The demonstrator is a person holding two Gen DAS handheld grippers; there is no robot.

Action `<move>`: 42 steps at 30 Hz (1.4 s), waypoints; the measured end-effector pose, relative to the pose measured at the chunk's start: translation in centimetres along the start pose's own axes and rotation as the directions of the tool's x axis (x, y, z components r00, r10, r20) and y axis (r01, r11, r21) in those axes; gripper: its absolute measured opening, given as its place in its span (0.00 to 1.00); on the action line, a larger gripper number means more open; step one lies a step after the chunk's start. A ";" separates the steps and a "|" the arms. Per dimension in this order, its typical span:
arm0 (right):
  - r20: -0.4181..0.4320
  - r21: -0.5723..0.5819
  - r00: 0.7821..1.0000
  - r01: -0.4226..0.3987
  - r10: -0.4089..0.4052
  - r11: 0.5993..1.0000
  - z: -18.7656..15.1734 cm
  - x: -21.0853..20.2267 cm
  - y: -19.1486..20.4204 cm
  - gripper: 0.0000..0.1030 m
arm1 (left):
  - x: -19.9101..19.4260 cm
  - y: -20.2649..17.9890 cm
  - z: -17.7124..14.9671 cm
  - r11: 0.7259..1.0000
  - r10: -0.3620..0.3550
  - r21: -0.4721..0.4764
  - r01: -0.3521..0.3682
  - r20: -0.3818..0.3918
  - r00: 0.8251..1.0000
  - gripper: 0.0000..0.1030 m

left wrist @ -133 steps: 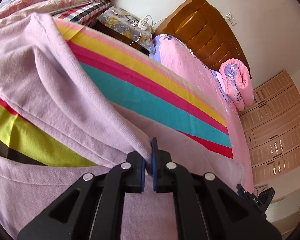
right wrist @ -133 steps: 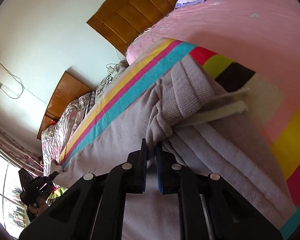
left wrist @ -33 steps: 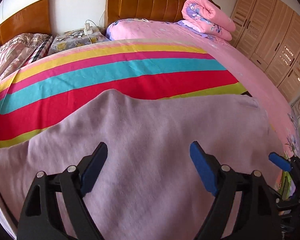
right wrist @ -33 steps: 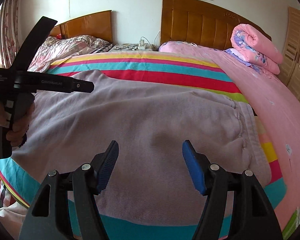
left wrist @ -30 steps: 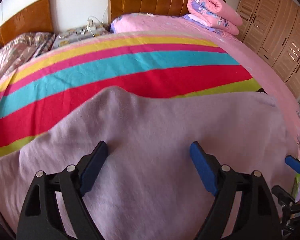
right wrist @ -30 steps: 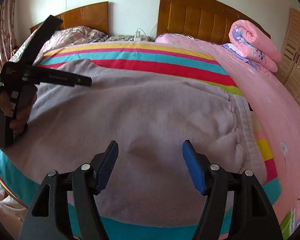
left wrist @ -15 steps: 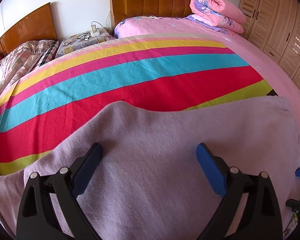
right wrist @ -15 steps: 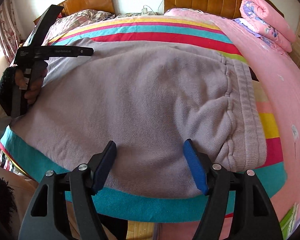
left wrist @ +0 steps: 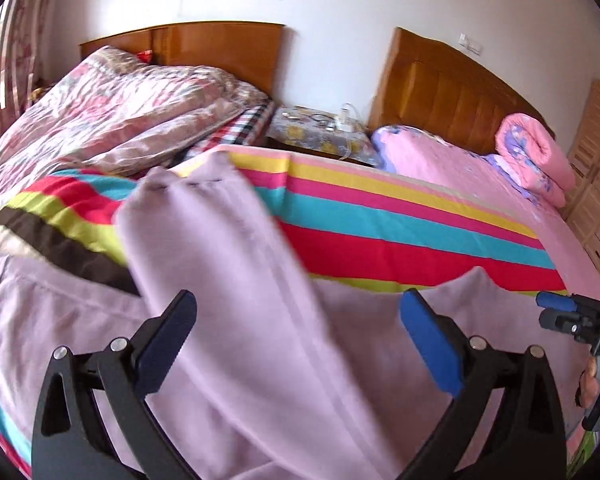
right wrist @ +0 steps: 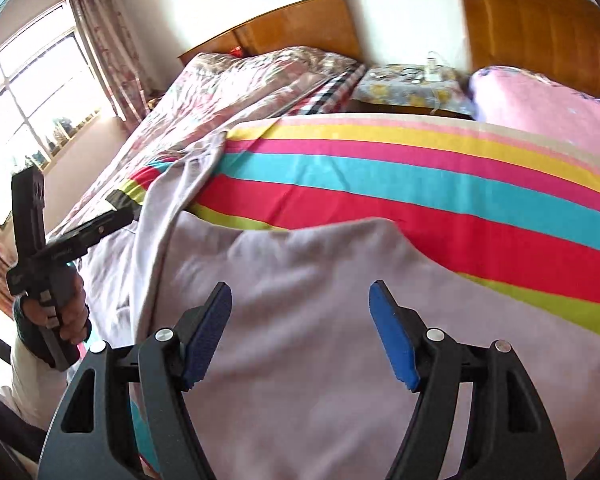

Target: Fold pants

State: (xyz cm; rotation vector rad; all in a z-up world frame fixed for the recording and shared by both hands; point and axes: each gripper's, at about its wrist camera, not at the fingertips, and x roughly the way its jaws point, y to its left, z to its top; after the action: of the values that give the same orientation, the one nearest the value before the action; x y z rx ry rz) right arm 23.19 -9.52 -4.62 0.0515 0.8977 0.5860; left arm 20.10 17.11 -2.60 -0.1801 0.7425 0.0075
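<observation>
The lilac pants [left wrist: 236,280] lie spread over the striped blanket [left wrist: 400,216] on the bed, while the left gripper [left wrist: 300,340] and right gripper [right wrist: 300,332] hover above them, jaws wide and empty.

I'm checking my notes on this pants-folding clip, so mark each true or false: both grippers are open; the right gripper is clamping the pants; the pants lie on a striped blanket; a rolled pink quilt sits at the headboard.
1. Both grippers are open. True: left gripper and right gripper have jaws wide apart.
2. The right gripper clamps the pants. False: it holds nothing.
3. The pants lie on a striped blanket. True.
4. A rolled pink quilt sits at the headboard. True.
</observation>
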 end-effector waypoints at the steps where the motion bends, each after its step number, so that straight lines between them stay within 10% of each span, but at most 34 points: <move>1: -0.016 -0.008 0.999 -0.049 0.049 0.999 1.2 1.9 0.7 0.67 | -0.6 3.1 -0.4 0.998 0.053 -0.042 -0.053 -0.004 0.999 0.99; 9: -0.189 0.093 0.938 -0.277 0.290 0.956 11.8 18.5 3.6 0.67 | -3.0 21.8 -3.7 0.892 0.313 -0.307 -0.332 -0.110 0.943 0.98; 16: -0.274 0.083 0.929 -0.235 0.249 0.968 14.5 25.9 6.6 0.60 | -5.0 24.2 -5.1 0.867 0.344 -0.335 -0.369 -0.134 0.930 0.99; 23: -0.288 0.041 0.920 -0.266 0.266 0.963 13.9 25.9 8.4 0.13 | -5.6 24.7 -5.5 0.861 0.341 -0.359 -0.359 -0.115 0.933 0.99; 27: -0.182 -0.088 0.946 -0.288 0.269 0.954 13.9 22.8 12.3 0.09 | -7.0 24.8 -5.3 0.861 0.334 -0.379 -0.339 -0.080 0.939 0.99; 31: -0.157 -0.342 0.943 -0.332 0.295 0.879 11.5 18.1 21.1 0.09 | -9.1 25.0 -5.2 0.845 0.352 -0.414 -0.338 -0.045 0.935 0.99; 39: -0.298 -0.707 0.924 -0.381 0.239 0.596 -1.6 16.6 33.3 0.19 | -13.4 27.0 -7.0 0.783 0.409 -0.502 -0.367 -0.028 0.912 0.99; 42: -0.327 -0.720 0.923 -0.381 0.201 0.579 -4.5 17.3 33.0 0.31 | -14.1 27.3 -7.4 0.781 0.418 -0.495 -0.381 -0.038 0.908 0.99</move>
State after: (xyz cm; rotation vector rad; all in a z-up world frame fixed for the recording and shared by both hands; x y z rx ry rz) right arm 12.97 26.05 -10.74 -0.6854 0.7736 1.2890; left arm 2.77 43.53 -2.82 -0.5064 0.6809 0.6184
